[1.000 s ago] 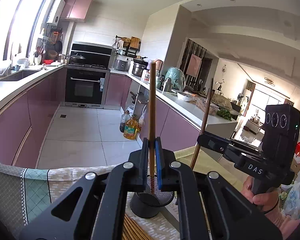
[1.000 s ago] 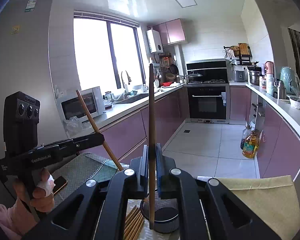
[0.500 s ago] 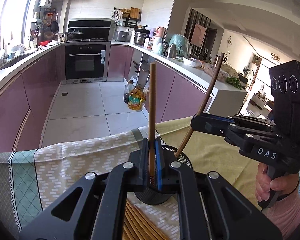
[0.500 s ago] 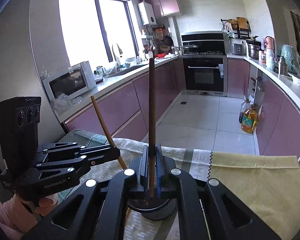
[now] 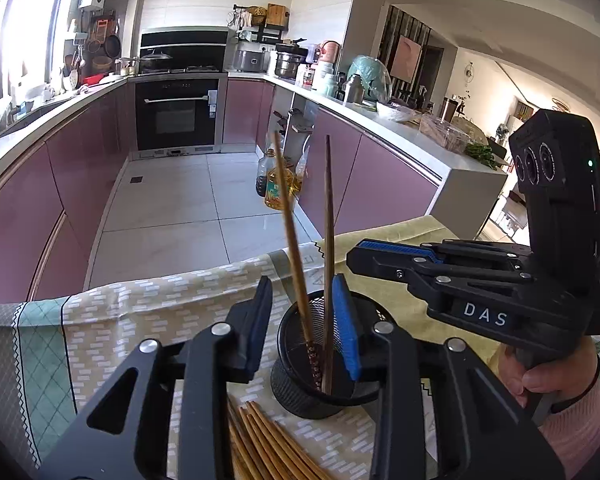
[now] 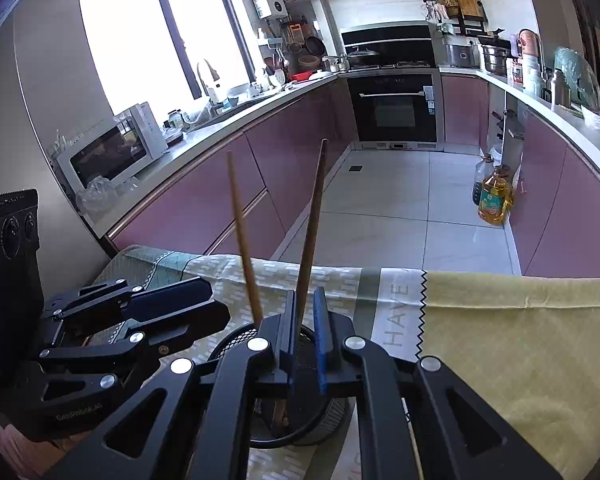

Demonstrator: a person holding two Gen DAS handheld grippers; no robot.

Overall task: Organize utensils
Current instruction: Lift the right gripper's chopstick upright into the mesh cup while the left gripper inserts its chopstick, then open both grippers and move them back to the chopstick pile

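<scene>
A black mesh holder (image 5: 314, 364) stands on the cloth-covered table and shows in the right wrist view (image 6: 300, 408) too. Two brown chopsticks (image 5: 290, 224) (image 5: 329, 240) stand in it, leaning apart; they also show in the right wrist view (image 6: 242, 232) (image 6: 310, 232). My left gripper (image 5: 304, 328) is open, its jaws either side of the holder's rim, touching neither chopstick. My right gripper (image 6: 305, 340) is open with a narrow gap; one chopstick stands loose between its jaws. It also shows in the left wrist view (image 5: 384, 252).
Several more chopsticks (image 5: 268, 444) lie on the patterned cloth (image 5: 112, 320) just in front of the holder. A yellow cloth (image 6: 512, 328) covers the table's right side. Beyond the table edge are the kitchen floor, pink cabinets and oil bottles (image 6: 492, 196).
Both grippers lowered their chopsticks into the holder and opened. The two chopsticks now stand free in it, leaning apart.
</scene>
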